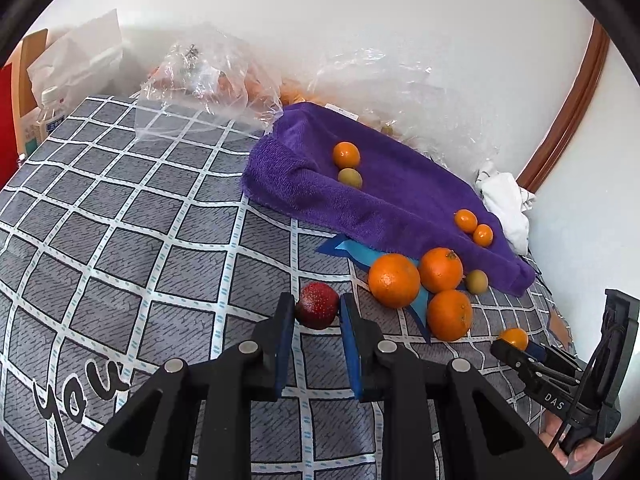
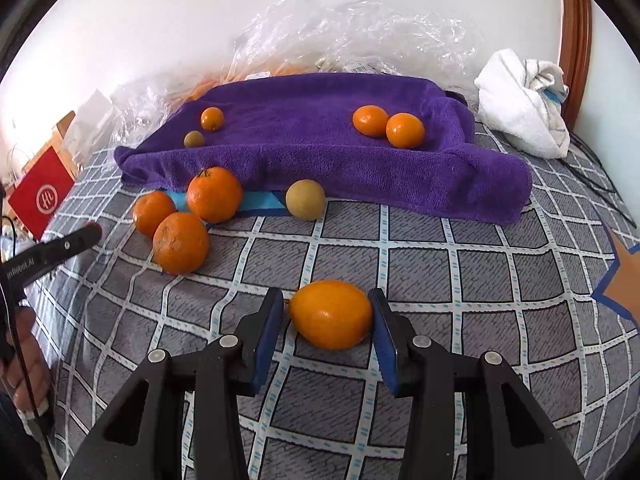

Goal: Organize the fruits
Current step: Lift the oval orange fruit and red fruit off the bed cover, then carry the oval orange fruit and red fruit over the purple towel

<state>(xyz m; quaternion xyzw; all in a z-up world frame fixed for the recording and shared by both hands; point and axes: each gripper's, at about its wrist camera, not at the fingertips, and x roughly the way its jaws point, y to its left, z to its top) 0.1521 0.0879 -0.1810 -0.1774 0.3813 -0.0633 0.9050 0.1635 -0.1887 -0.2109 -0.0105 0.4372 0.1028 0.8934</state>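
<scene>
Orange fruit point(image 1: 256, 88) sits inside the crinkly plastic bags point(image 1: 208, 76) — too blurry to count. The blue paper point(image 1: 352, 250) is partly hidden under the purple towel point(image 1: 400, 200).

Oranges point(image 2: 180, 220) and towel point(image 2: 320, 152) ahead

We count three large oranges point(image 2: 215, 194), four small kumquats point(image 2: 405, 130) including one between fingers, three brownish-green round fruits point(image 2: 305, 199), one red fruit point(image 1: 317, 305), and one purple towel point(image 2: 320, 152).
</scene>
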